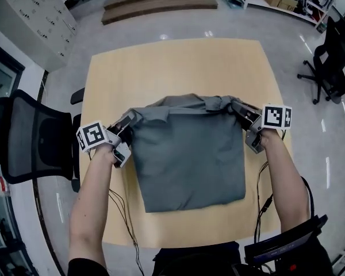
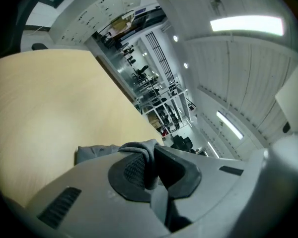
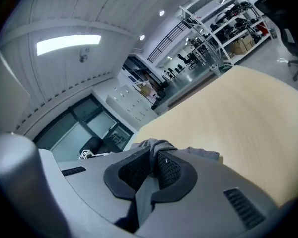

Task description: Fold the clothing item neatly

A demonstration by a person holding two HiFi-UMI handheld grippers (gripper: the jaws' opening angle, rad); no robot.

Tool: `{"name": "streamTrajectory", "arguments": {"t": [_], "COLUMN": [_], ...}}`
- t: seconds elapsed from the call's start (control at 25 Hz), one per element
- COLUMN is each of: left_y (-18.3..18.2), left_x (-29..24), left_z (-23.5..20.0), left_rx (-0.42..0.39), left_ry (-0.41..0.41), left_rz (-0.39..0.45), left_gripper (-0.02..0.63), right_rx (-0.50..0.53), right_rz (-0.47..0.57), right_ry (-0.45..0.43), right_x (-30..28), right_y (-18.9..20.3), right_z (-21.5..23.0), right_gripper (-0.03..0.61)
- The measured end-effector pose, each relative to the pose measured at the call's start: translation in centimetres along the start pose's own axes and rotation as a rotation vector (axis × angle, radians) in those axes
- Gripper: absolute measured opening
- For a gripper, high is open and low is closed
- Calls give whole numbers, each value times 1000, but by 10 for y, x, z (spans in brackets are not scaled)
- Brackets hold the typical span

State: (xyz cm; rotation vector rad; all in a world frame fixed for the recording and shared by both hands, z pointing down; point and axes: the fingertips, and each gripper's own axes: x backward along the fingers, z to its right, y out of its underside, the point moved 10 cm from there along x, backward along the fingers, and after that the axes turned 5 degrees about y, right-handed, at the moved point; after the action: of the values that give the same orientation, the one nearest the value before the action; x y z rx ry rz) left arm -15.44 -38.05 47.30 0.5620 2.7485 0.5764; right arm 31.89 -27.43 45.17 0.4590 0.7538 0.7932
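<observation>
A grey clothing item (image 1: 187, 154) lies spread on the light wooden table (image 1: 178, 65), its near edge toward me. My left gripper (image 1: 128, 121) is shut on the garment's far left corner, and grey cloth (image 2: 148, 157) is bunched between its pads. My right gripper (image 1: 237, 109) is shut on the far right corner, with a fold of cloth (image 3: 155, 155) pinched between its pads. Between the two grips the far edge (image 1: 190, 101) is lifted and wrinkled. Both grippers point away from me across the table.
A black mesh office chair (image 1: 31, 140) stands at the table's left side. Another black chair (image 1: 333, 62) is on the floor to the right. Cables (image 1: 263, 200) trail from the grippers over the table's near edge. Bare tabletop (image 1: 172, 68) extends beyond the garment.
</observation>
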Motion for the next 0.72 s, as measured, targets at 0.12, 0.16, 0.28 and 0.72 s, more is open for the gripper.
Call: {"name": "streamTrajectory", "arguments": {"t": [0.12,0.16,0.28,0.72], "left_y": [-11,-12,-12,8], "left_x": [-23,-29,-35,36], "left_z": [-31,-42,-61,-39], "left_rx": [45,41,1,-196], "left_ry": [-57,-84,-147,-246], "left_rz": [6,-18,-69,-111], "left_gripper": [11,11,106,325], "right_rx": [-61,-82,-130,-246], "right_rz": [-44,-66,-125,9], "right_ry": [20,28,41,86], "right_x": [-35,-45,-66,-2], "right_y": [-4,0,9,-20], "right_z": [25,32,49,74], "right_gripper": [20,20,21,219]}}
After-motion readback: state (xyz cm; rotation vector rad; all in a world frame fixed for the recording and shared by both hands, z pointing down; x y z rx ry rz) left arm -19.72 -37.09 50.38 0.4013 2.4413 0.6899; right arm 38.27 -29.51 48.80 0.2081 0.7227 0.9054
